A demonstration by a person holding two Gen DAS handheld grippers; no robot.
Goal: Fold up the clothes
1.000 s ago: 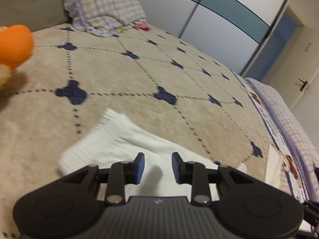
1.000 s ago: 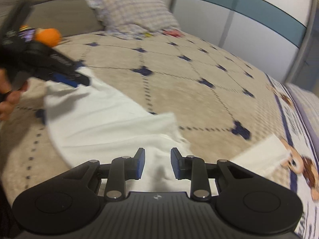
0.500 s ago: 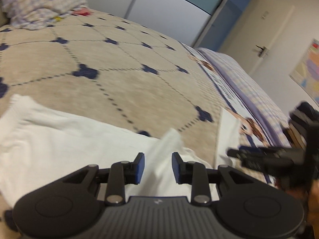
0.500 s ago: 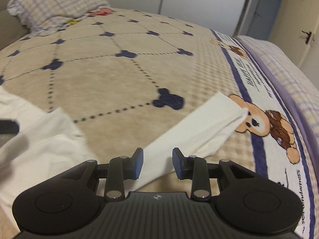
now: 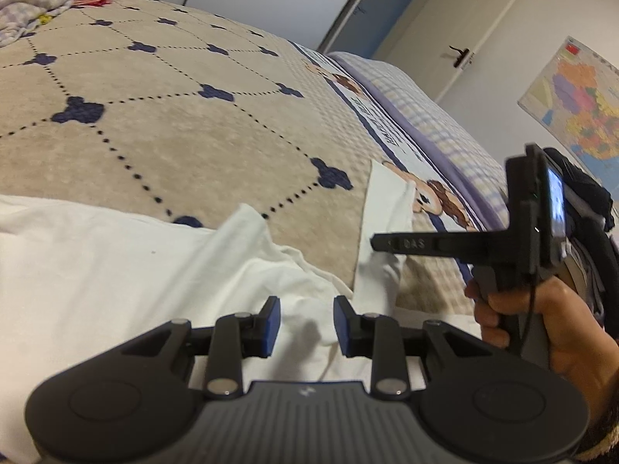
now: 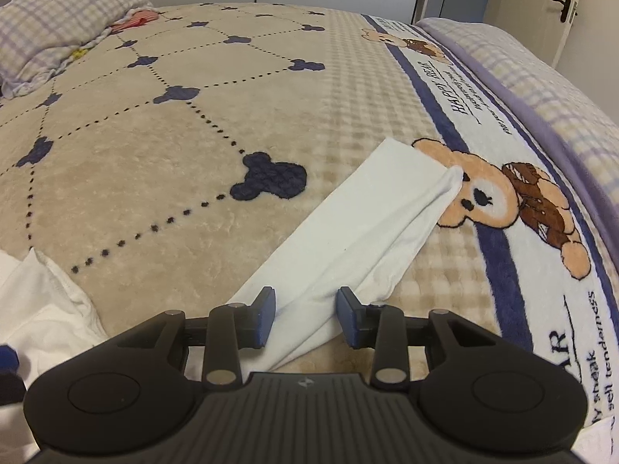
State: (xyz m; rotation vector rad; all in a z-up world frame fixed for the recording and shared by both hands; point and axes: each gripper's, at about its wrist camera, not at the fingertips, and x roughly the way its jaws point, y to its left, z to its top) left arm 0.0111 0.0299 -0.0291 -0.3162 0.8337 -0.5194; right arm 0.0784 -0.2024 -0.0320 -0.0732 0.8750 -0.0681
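The white shirt (image 5: 116, 270) lies on the bed (image 6: 193, 201). The right gripper (image 6: 305, 319) is opening over its sleeve (image 6: 359, 228); the left gripper (image 5: 305, 324) hangs parted, empty. A shallow pinch could bunch the sleeve.

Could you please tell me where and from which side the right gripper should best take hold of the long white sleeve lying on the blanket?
Probably at the cuff end of the sleeve, which lies flat by the bear print. Its far edge is doubled over, so come from above with the right gripper and pinch that thicker edge. Its jaws are opening, with the sleeve's near end between them, unpinched.
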